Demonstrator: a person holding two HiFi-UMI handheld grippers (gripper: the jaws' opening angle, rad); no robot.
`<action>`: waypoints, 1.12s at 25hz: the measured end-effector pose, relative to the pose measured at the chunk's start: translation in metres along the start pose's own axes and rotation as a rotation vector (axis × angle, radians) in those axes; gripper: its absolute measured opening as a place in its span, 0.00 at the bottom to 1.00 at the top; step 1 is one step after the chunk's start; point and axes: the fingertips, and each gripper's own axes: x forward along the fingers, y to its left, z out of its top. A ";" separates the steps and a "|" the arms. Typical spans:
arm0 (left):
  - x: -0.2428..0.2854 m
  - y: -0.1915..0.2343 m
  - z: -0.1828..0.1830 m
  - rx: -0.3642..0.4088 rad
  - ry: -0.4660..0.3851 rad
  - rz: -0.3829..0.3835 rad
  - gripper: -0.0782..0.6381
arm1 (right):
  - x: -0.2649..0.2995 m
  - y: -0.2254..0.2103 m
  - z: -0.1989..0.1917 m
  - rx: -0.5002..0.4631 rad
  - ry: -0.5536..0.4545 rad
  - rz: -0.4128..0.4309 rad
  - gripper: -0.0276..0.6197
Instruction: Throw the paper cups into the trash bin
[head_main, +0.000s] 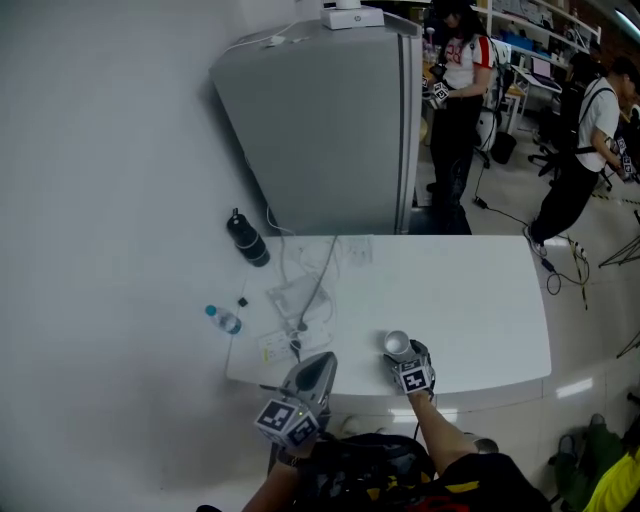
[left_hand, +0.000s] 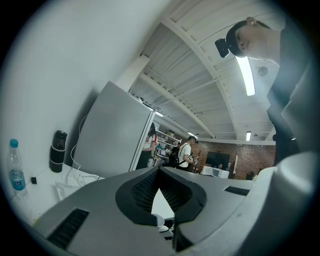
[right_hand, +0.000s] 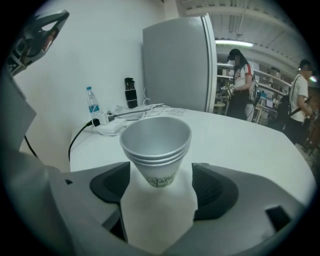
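Where the white bench (head_main: 480, 300) ends near the person, a stack of white paper cups (right_hand: 156, 147) stands upright with its mouth up. The right claw (right_hand: 159, 192) is wide apart around the stack, one jaw on each side, and the pads do not touch it. The left claw (left_hand: 159, 172) is off to the left, its jaws together with nothing in them. Farther back on the bench are white cables (head_main: 305, 290), a small clear water bottle with a blue cap (head_main: 226, 320) and a black flask (head_main: 248, 240), beside a tall grey cabinet (head_main: 330, 130).
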 end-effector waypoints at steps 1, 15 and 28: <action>-0.003 0.001 0.000 0.001 -0.001 0.005 0.11 | 0.004 -0.002 0.000 0.009 0.009 -0.012 0.65; -0.015 -0.001 -0.001 0.013 0.017 -0.002 0.11 | -0.025 0.005 0.047 -0.011 -0.101 -0.032 0.55; 0.009 -0.036 -0.025 -0.017 0.078 -0.165 0.11 | -0.158 0.024 0.103 0.083 -0.360 -0.072 0.55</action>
